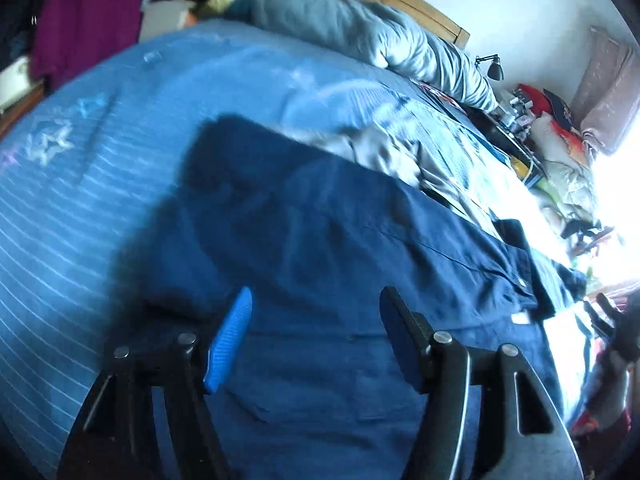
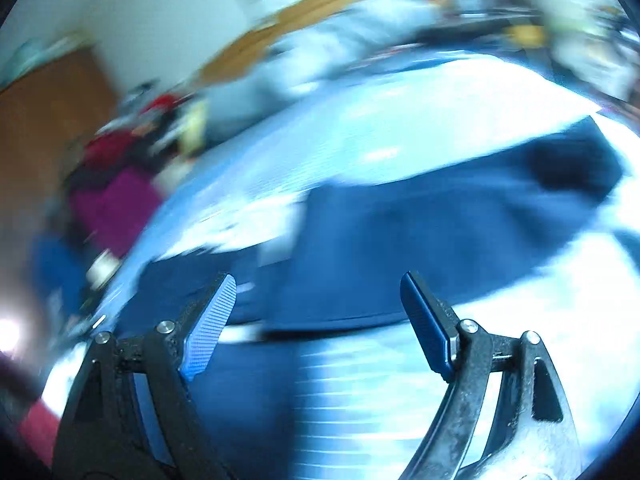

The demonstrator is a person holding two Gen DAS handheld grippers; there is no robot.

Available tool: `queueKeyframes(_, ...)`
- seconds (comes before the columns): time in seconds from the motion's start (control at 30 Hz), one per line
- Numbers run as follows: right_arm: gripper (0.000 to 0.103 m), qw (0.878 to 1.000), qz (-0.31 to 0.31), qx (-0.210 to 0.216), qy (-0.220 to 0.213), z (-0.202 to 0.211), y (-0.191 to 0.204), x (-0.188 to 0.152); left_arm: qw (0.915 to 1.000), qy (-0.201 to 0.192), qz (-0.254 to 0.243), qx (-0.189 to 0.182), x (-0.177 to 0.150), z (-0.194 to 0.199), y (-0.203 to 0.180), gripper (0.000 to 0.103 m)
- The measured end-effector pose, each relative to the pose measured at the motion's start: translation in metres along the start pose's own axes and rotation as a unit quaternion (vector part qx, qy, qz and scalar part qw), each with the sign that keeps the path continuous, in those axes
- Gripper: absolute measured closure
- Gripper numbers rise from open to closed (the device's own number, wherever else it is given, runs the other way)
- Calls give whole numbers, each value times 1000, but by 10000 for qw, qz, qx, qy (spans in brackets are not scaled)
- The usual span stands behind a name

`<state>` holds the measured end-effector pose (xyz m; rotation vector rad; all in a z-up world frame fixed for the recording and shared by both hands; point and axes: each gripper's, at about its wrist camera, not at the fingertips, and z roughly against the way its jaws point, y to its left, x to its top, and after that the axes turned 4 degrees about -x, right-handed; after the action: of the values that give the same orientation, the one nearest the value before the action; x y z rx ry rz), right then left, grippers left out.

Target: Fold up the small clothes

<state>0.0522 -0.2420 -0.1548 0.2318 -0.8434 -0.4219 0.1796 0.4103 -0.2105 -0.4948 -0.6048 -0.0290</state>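
A dark navy garment [image 1: 320, 248] lies spread on a blue striped bedcover [image 1: 80, 200]; a small white label shows near its right edge. My left gripper [image 1: 316, 300] hovers just over its near part, open, nothing between the blue-padded fingers. In the right wrist view, heavily blurred, the same navy garment [image 2: 420, 240] stretches across the bed ahead. My right gripper [image 2: 318, 284] is open above its near edge, holding nothing. At the far right of the left wrist view, a dark gripper-like shape with a hand [image 1: 612, 332] shows.
A grey duvet [image 1: 360, 28] is bunched at the wooden headboard [image 1: 420, 4]. Grey and patterned clothes [image 1: 420, 152] lie beyond the navy garment. A purple garment [image 1: 88, 16] hangs at the far left. A cluttered bedside with a black lamp [image 1: 494, 66] stands at right.
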Motion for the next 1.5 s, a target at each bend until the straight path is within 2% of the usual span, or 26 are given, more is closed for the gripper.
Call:
queueKeyframes(0.1, 22, 9936, -670, -903, -76, 9, -86, 23, 10000, 19, 7, -67, -17, -4, -17, 35)
queueKeyframes(0.17, 23, 9873, -952, -1272, -59, 8, -127, 37, 9999, 34, -30, -103, -17, -11, -23, 35)
queueKeyframes(0.3, 23, 9806, -1415, -1358, 72, -10, -171, 56, 9999, 55, -32, -134, -22, -23, -35, 35)
queueKeyframes(0.37, 24, 9806, -1484, -1277, 96, -19, -178, 59, 9999, 64, 2, -158, -19, -30, -37, 35)
queueKeyframes(0.47, 32, 9831, -1336, -1250, 40, -28, -175, 66, 9999, 81, 19, -147, -20, -35, -40, 35)
queueKeyframes(0.5, 44, 9841, -1272, -1241, 43, -28, -172, 65, 9999, 88, 9, -148, -20, -36, -42, 35)
queueKeyframes(0.53, 65, 9853, -1217, -1198, 83, -28, -172, 63, 9998, 89, 0, -150, -20, -37, -44, 35)
queueKeyframes(0.6, 87, 9859, -1039, -1310, 97, -27, -166, 62, 9998, 54, 13, -196, -19, -38, -45, 35)
queueKeyframes(0.67, 91, 9880, -841, -1291, -66, -20, -154, 68, 9997, 9, 52, -245, -18, -36, -45, 35)
queueKeyframes(0.73, 92, 9920, -490, -1111, -342, -5, -125, 80, 9995, -69, 100, -277, -16, -31, -42, 35)
queueKeyframes(0.8, 94, 9953, -72, -763, -584, 10, -78, 96, 9992, -164, 133, -341, -14, -23, -38, 35)
queueKeyframes(0.9, 94, 9949, 478, 107, -884, 23, 15, 118, 9984, -342, 184, -419, -9, -9, -29, 35)
queueKeyframes(0.97, 95, 9889, 870, 755, -939, 21, 87, 124, 9976, -454, 257, -461, -6, 2, -21, 35)
queueKeyframes(1.1, 95, 9663, 1592, 1864, -781, -14, 229, 112, 9952, -675, 478, -526, -5, 25, 2, 35)
queueKeyframes(1.2, 93, 9486, 1885, 2526, -281, -63, 313, 76, 9933, -787, 674, -515, -6, 41, 23, 35)
queueKeyframes(1.27, 88, 9420, 2151, 2576, 39, -99, 357, 41, 9931, -814, 719, -449, -7, 50, 33, 35)
queueKeyframes(1.33, 74, 9383, 2335, 2509, 470, -126, 385, 6, 9927, -841, 768, -395, -8, 60, 45, 35)
queueKeyframes(1.37, 74, 9365, 2327, 2542, 643, -130, 390, -9, 9925, -861, 785, -374, -8, 65, 49, 35)
queueKeyframes(1.4, 74, 9336, 2319, 2624, 764, -129, 390, -21, 9920, -898, 813, -357, -9, 70, 54, 35)
queueKeyframes(1.47, 66, 9297, 2336, 2712, 871, -120, 376, -43, 9906, -957, 905, -366, -11, 77, 63, 33)
queueKeyframes(1.5, 58, 9309, 2360, 2637, 907, -114, 363, -52, 9901, -970, 943, -373, -12, 78, 67, 32)
